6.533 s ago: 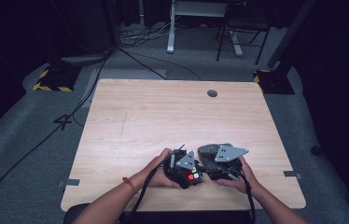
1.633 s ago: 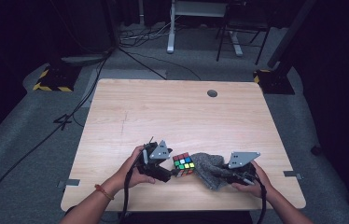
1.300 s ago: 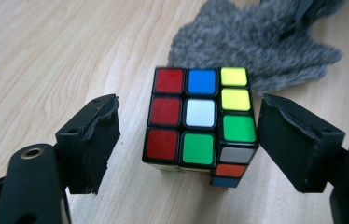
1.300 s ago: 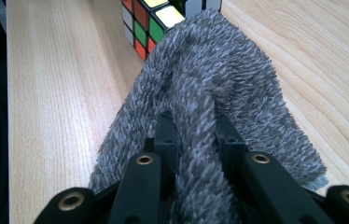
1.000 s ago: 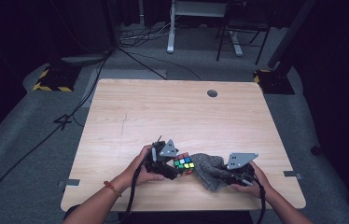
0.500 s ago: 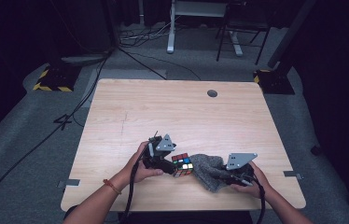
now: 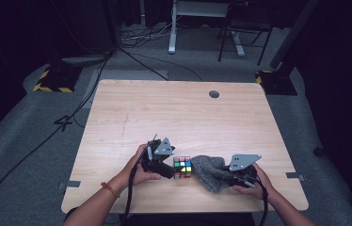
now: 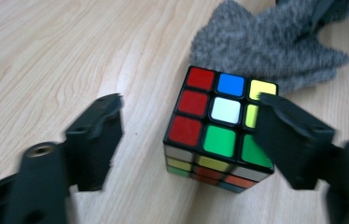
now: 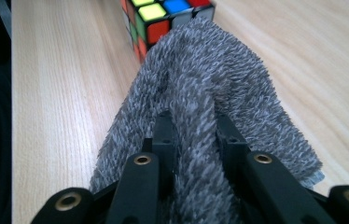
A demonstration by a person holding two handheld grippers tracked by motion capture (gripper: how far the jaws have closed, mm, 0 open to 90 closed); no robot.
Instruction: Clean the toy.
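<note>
A scrambled colour-puzzle cube [image 7: 182,167] stands on the wooden table [image 7: 164,117] near its front edge. My left gripper [image 7: 169,169] is just left of it. In the left gripper view the gripper [image 8: 193,140] is open, with the cube [image 8: 219,126] between its jaws; the right jaw is at the cube's edge and the left jaw stands apart. A grey fuzzy cloth [image 7: 210,172] lies right of the cube, touching it. My right gripper [image 7: 227,178] is shut on the cloth [image 9: 210,79], pinching a fold [image 9: 193,135]. The cube [image 9: 163,18] sits beyond the cloth's far end.
A round cable hole [image 7: 214,94] sits at the far side of the table. Beyond the table are floor cables [image 7: 141,56], a desk leg [image 7: 172,28] and a chair base [image 7: 230,42]. Cables trail from both grippers over the table's front edge.
My left gripper has moved right, up to the cube, and its open jaws now flank it. The right gripper has stayed put, holding the cloth.
</note>
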